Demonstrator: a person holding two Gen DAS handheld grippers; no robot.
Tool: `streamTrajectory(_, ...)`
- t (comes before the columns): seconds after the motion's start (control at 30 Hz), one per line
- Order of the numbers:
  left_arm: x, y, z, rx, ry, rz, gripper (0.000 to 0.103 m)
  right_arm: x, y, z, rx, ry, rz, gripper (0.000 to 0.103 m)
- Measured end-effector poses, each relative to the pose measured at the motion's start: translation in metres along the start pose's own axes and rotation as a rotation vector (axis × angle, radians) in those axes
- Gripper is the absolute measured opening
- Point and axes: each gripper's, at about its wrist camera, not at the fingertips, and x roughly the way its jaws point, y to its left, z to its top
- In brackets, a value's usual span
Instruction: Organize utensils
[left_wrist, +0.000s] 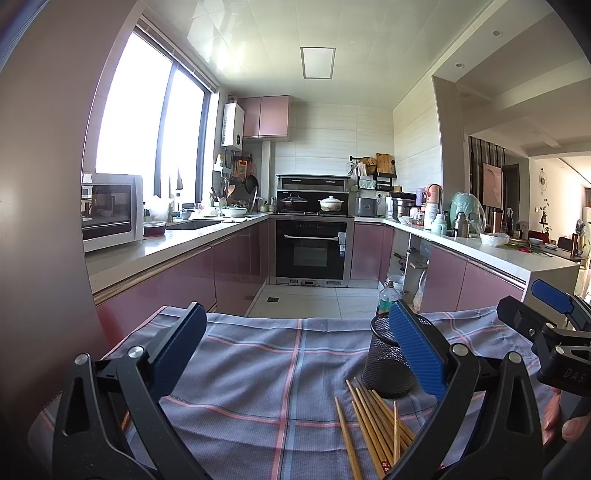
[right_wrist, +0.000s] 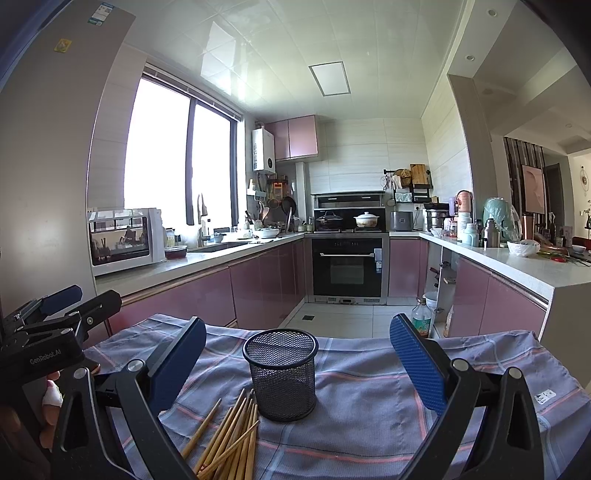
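Several wooden chopsticks (right_wrist: 231, 435), mesh cup (right_wrist: 281, 373).

Left tool (left_wrist: 297, 352) and right tool (right_wrist: 297, 363) hover side by side, jaws spread wide, holding nothing.

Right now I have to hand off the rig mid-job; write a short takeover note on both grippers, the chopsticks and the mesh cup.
Left gripper: open, empty, hovering over the cloth.
Right gripper: open, empty, facing the cup.
Black wire-mesh cylindrical cup: upright on the blue-grey checked cloth, looks empty.
Loose pile of brown wooden chopsticks: lying flat on the cloth just in front of the cup, on its left side in the right wrist view.
Done: nothing placed yet.
Left: pick up the chopsticks and stand them all in the cup.
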Motion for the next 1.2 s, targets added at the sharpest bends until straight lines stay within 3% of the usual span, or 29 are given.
streamTrajectory(1.2,0.0035,-0.0007,-0.0013,-0.001,0.003,-0.004,0.097,0.0028,-0.0014,-0.0061,0.011,0.001,0.001,0.096)
